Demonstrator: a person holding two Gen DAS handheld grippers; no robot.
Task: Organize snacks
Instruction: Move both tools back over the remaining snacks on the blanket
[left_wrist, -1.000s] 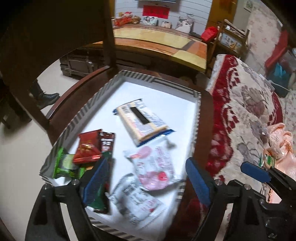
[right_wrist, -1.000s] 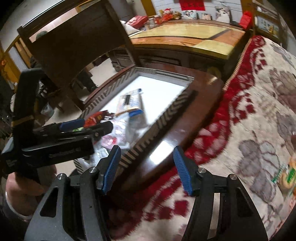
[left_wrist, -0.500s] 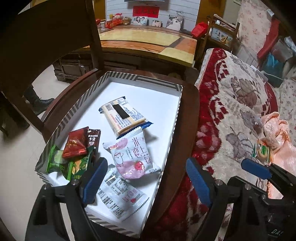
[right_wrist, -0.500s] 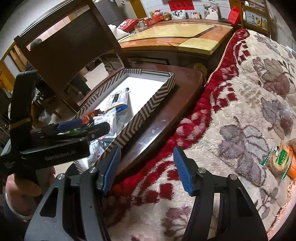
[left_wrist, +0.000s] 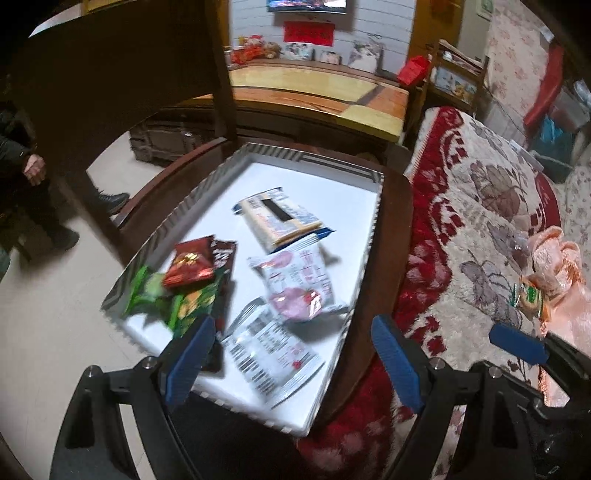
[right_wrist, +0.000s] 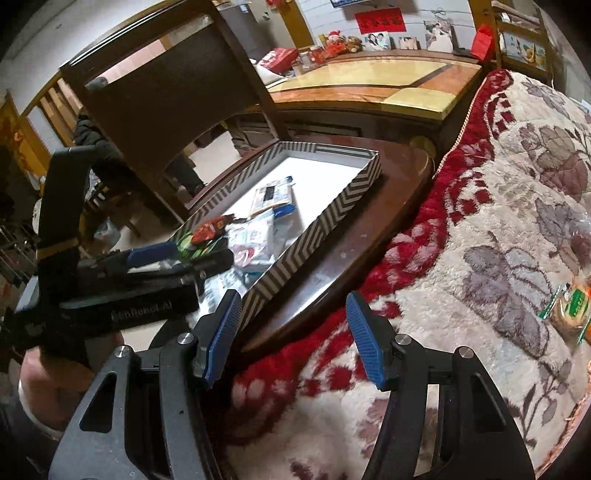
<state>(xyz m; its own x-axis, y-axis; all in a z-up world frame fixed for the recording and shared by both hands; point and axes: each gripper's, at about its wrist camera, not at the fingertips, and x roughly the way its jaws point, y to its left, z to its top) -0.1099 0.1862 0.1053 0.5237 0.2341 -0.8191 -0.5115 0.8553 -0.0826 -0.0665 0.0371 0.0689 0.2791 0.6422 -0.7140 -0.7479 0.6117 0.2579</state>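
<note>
A chevron-rimmed tray (left_wrist: 373, 236) with a white floor rests on a dark wooden chair seat (left_wrist: 391, 236). In it lie a yellow and blue packet (left_wrist: 280, 221), a pink and white packet (left_wrist: 295, 284), a white barcoded packet (left_wrist: 269, 354), a red packet (left_wrist: 190, 262) and green packets (left_wrist: 162, 295). My left gripper (left_wrist: 291, 362) hovers open and empty over the tray's near end. My right gripper (right_wrist: 295, 336) is open and empty above the seat's edge and the blanket. A green and orange packet (right_wrist: 569, 306) lies on the blanket.
A red and cream floral blanket (right_wrist: 498, 206) covers the seat to the right, with a pink plastic bag (left_wrist: 561, 266) on it. The chair's tall back (right_wrist: 166, 96) rises behind the tray. A long wooden table (left_wrist: 314, 88) stands beyond. A person's legs (left_wrist: 48, 206) are at far left.
Both grippers have drifted to the right, away from the tray's middle, and more of the blanket now shows. The jaws stand as wide as before.
</note>
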